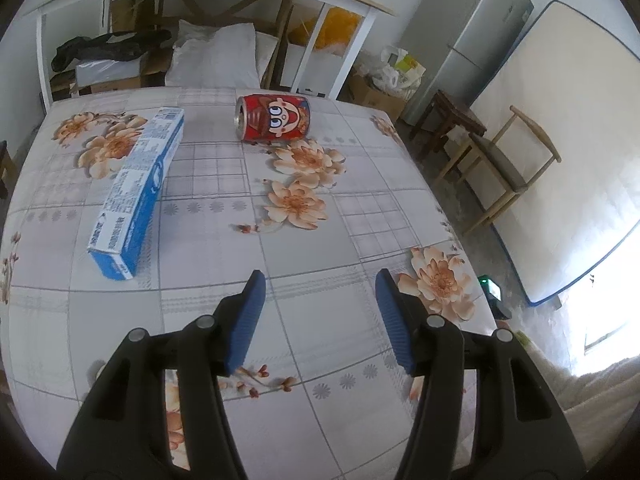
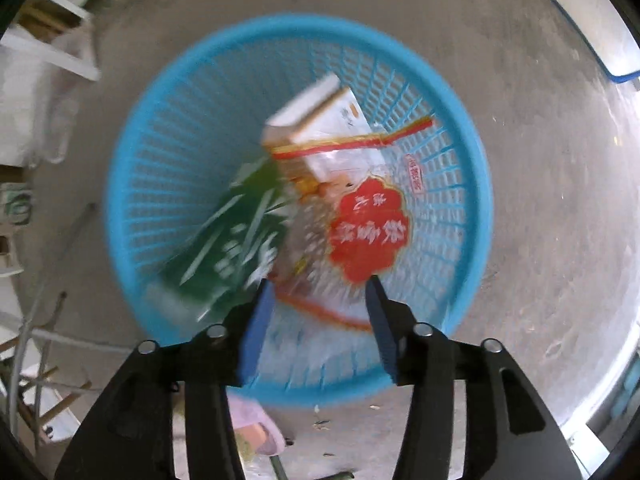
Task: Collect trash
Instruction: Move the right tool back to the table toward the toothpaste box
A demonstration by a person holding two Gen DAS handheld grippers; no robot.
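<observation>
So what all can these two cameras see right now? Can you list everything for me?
toothpaste box: one, blue and white, lying flat on the table's left side
can: one, red with a cartoon face, on its side at the table's far end
table: one, flowered cloth
chair: one, pale wood, right of the table
fridge: one, grey, far right corner
basket: one, light blue, on the concrete floor
green packet: one, in the basket, blurred
white carton: one, in the basket
clear wrapper: one, red label, in the basket
left gripper: fingers apart, empty, over the table
right gripper: fingers apart, above the basket
</observation>
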